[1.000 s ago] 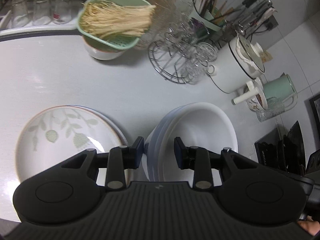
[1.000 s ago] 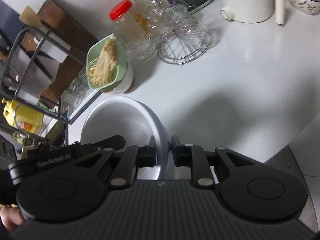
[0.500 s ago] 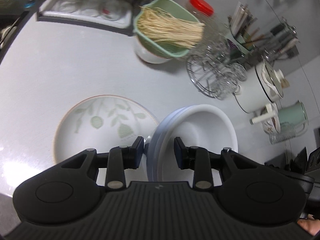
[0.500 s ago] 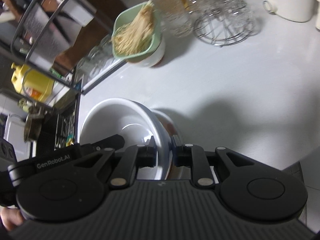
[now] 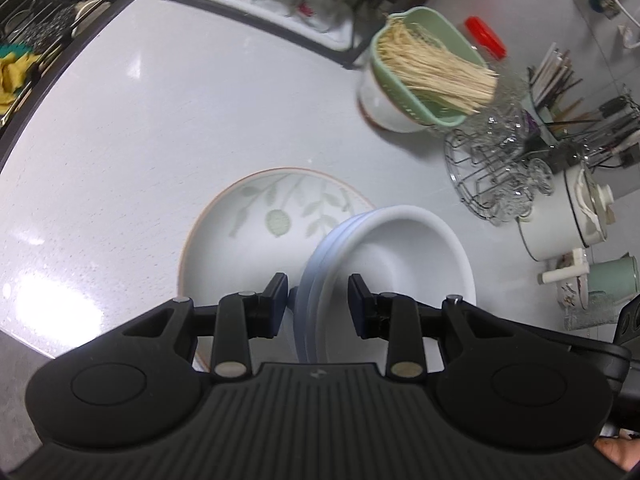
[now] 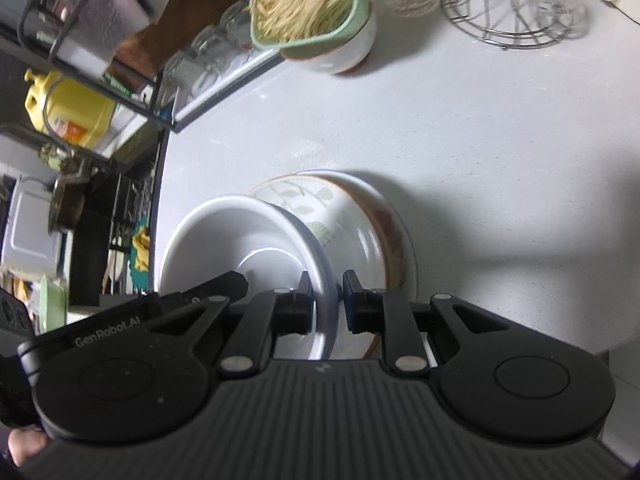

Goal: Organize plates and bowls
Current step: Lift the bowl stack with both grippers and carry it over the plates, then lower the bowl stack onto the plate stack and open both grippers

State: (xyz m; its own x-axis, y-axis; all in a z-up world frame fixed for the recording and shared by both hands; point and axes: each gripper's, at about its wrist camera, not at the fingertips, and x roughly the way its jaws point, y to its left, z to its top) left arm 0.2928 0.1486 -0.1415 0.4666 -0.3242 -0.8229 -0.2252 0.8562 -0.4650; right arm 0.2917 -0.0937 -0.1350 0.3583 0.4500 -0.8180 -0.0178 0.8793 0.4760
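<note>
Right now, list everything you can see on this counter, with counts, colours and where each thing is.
white bowls: a nested stack, exact count unclear, held over the plate
leaf-pattern plate: one, pale with green leaves, counter centre
green strainer: one, holding pale noodles, on a white bowl at the back
red-lidded jar: one, clear, behind the strainer
wire rack: one, metal, with glassware, right
white pot: one, far right
left gripper: black, shut on the stack's rim
right gripper: black, shut on the opposite rim

txt: "GenRobot.AI" | on: left tool (image 6: 132, 330) body, white print
</note>
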